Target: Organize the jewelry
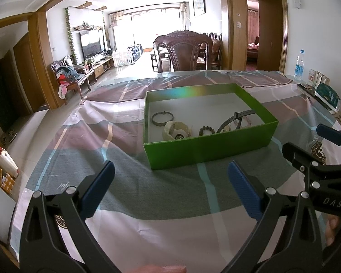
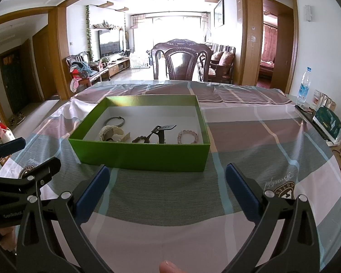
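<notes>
A green box (image 1: 206, 151) (image 2: 143, 154) stands on the checked tablecloth ahead of both grippers. Inside lie a metal bangle (image 1: 161, 118) (image 2: 115, 120), a cream watch (image 1: 176, 130) (image 2: 111, 133), a dark bead bracelet (image 1: 206, 130) (image 2: 141, 139), a black watch strap (image 1: 238, 118) (image 2: 162, 130) and a pink bead bracelet (image 2: 188, 137). My left gripper (image 1: 170, 191) hovers open before the box, nothing between its blue pads. My right gripper (image 2: 167, 191) is open too, equally empty. Each gripper shows at the edge of the other's view.
A dark wooden chair (image 2: 181, 61) stands at the table's far side. A water bottle (image 2: 304, 86), a green packet (image 2: 329, 122) and small cartons sit along the right edge. The tablecloth (image 2: 250, 122) is bare to the right of the box.
</notes>
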Demonstrator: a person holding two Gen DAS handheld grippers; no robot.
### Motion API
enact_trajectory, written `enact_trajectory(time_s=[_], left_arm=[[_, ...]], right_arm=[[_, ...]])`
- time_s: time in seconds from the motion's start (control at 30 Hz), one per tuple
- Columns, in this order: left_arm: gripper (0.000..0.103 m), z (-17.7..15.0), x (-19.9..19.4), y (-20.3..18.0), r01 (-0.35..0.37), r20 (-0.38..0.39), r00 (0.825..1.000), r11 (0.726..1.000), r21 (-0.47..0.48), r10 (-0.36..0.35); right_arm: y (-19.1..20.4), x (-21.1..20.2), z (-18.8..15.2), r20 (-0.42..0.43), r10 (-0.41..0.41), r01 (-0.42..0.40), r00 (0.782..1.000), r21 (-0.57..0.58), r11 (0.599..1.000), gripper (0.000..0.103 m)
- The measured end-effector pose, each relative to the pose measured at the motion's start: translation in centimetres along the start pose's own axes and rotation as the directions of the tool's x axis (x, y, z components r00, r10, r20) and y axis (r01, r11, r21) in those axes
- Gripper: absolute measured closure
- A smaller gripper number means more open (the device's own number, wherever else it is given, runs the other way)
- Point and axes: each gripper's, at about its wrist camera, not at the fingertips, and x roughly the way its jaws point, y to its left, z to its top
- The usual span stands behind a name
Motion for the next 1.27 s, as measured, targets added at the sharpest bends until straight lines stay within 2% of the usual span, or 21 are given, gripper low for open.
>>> enact_trajectory(time_s=[1.0, 1.1, 1.17, 1.27], left_arm=[[0.004, -0.2, -0.1, -0.4, 0.004, -0.004, 1.000, 1.000, -0.002, -0.004], [0.004, -0.5, 0.9, -0.4, 0.011, -0.054, 0.998, 1.000, 0.002, -0.011], [0.004, -1.3, 2.2, -0.2, 0.011, -0.118, 0.993, 1.000, 0.008, -0.010], [0.004, -3.6, 4.2, 0.8, -0.003, -0.214, 0.977, 1.000, -0.007, 0.002]], right_arm=[[-0.5, -0.4, -0.7, 0.000, -0.028, 0.028, 1.000, -0.008, 1.000, 0.003], [-0.9, 0.4, -1.1, -0.046, -0.009, 0.009, 0.999, 0.002, 1.000, 0.003], [-1.5, 1.9, -1.8, -0.126, -0.007, 0.008, 0.992, 0.005, 1.000, 0.003], [-3.6, 4.7, -4.5, -0.278, -0.039, 0.040, 0.960, 0.000, 0.999, 0.004]])
